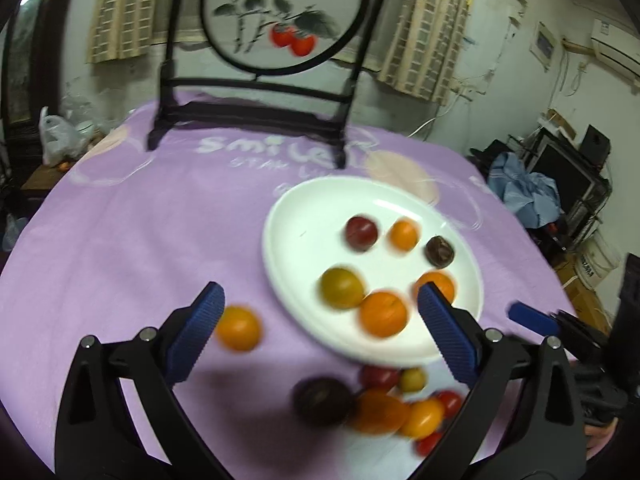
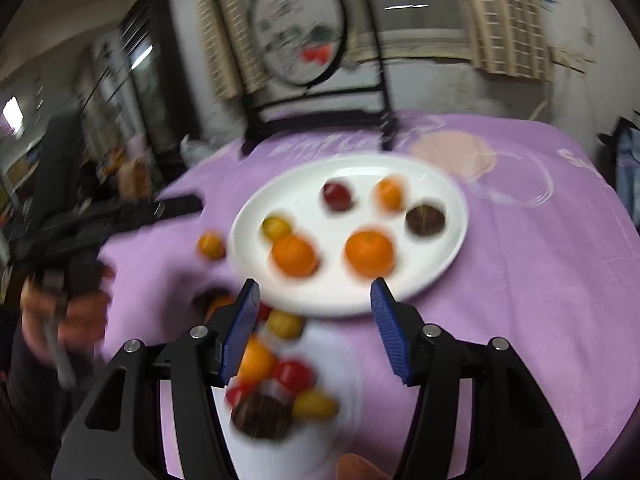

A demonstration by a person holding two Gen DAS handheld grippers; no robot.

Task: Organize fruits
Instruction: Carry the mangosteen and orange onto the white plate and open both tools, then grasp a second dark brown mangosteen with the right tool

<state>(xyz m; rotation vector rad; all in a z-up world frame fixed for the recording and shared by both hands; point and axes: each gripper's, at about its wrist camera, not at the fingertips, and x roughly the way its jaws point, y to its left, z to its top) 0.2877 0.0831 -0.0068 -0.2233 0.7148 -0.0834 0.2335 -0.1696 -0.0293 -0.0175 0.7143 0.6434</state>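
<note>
A white plate (image 1: 304, 240) on the purple cloth holds several fruits: oranges, a yellow-green one (image 1: 342, 287), a red one (image 1: 361, 233) and a dark one (image 1: 439, 251). A lone orange (image 1: 239, 328) lies on the cloth left of the plate. A pile of mixed fruits (image 1: 384, 404) lies on a second white plate (image 2: 340, 364) in front. My left gripper (image 1: 320, 328) is open and empty above the plate's near edge. My right gripper (image 2: 314, 328) is open and empty over the near plate; the far plate (image 2: 440, 264) lies beyond it. Both views are blurred.
A black stand with a round painted screen (image 1: 280, 16) stands at the back of the table. The left gripper and the hand holding it (image 2: 80, 240) show at the left of the right wrist view. Clutter and boxes (image 1: 560, 184) sit beyond the table's right edge.
</note>
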